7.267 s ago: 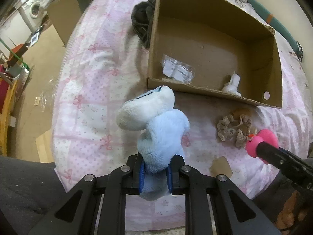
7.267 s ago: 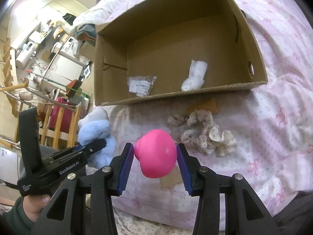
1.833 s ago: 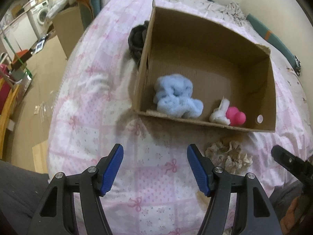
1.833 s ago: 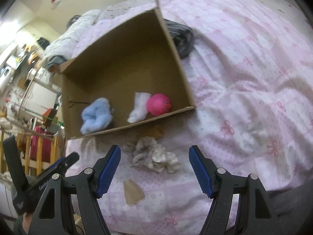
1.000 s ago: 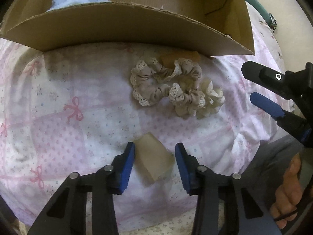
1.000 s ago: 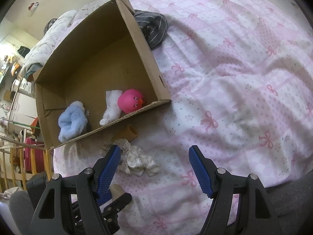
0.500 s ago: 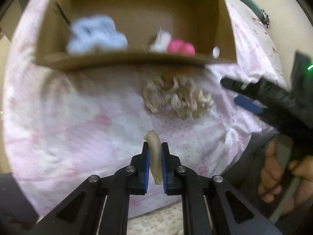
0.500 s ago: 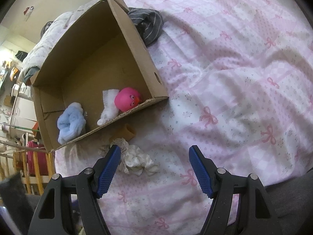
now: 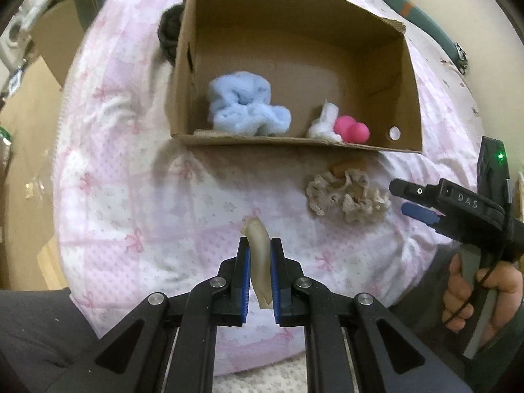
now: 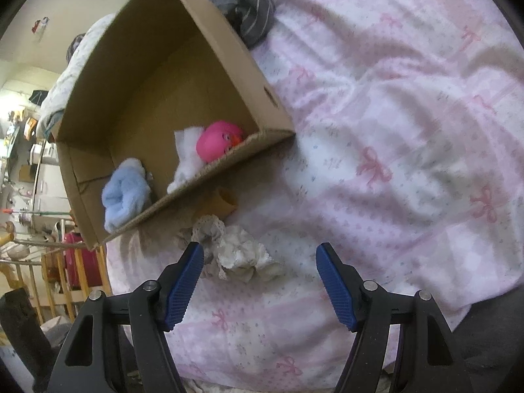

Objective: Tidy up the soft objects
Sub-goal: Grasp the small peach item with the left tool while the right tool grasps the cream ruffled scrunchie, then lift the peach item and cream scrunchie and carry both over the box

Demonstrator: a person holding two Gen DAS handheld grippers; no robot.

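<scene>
Beige pad (image 9: 259,255): a thin, pale, slightly curved piece of soft material is clamped upright between the blue pads of the left gripper (image 9: 259,252), held above the quilt; its upper end bends to the left above the fingertips
Left gripper: its jaws are closed onto the beige pad, with only the pad's thickness left between them
Right gripper (image 10: 260,281): its jaws are spread wide and nothing is gripped; it is seen from the left wrist view at the right edge, held by a hand (image 9: 481,290)
Scrunchies (image 10: 234,250): a lacy beige and cream bundle is lying on the quilt just in front of the box, partly framed between the right gripper's fingers and nearer the left one
Cardboard box (image 9: 406,75): it is set open-topped on the quilt, its near wall being low and its right wall bearing a round hole
Blue plush (image 9: 244,103): it is lying inside the box at the left, against the near wall
White soft item (image 9: 324,121): it is resting inside the box to the right of the blue plush, touching the pink toy
Pink toy (image 10: 217,140): it is set in the box's near right corner
Brown scrap (image 10: 222,201): it is lying on the quilt between the box wall and the scrunchies
Quilt (image 10: 393,114): pink and white, printed with bows, rumpled
Dark striped cloth (image 10: 249,13): it is bunched on the quilt behind the box
</scene>
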